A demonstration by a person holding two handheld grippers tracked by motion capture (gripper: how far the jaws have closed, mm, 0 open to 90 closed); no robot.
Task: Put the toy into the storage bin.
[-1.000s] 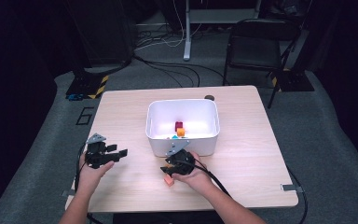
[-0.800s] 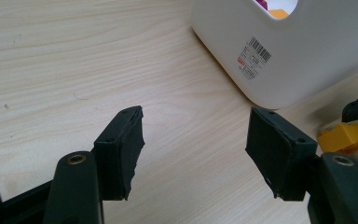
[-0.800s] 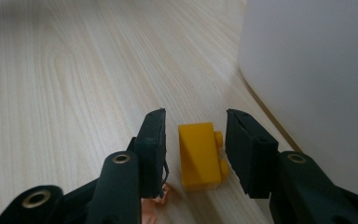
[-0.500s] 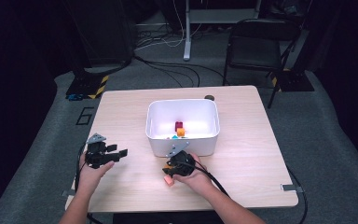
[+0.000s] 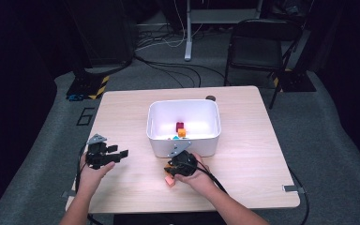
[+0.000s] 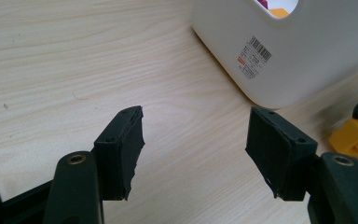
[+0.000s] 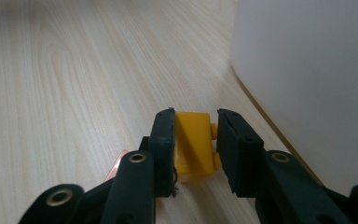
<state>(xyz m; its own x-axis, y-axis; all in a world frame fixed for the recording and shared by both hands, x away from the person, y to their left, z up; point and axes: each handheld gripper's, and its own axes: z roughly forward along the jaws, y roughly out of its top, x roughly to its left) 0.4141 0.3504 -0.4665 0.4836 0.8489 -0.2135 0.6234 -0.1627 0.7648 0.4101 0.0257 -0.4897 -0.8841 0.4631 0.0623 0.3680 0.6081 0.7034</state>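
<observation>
The right claw (image 7: 195, 140) has just closed on the yellow block (image 7: 193, 144) near the bin (image 5: 183, 126), ready to lift; the left claw (image 6: 196, 154) waits half-open.

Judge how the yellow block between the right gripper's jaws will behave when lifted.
The yellow block looks like hard plastic, so probably stiff and light. Its flat sides meet the right gripper pads squarely, so it likely won't roll, though smooth plastic might slip.

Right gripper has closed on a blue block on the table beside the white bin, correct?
Not quite: the block is yellow, not blue, as the right gripper view shows. The right gripper has just been closing on it beside the white bin.
</observation>
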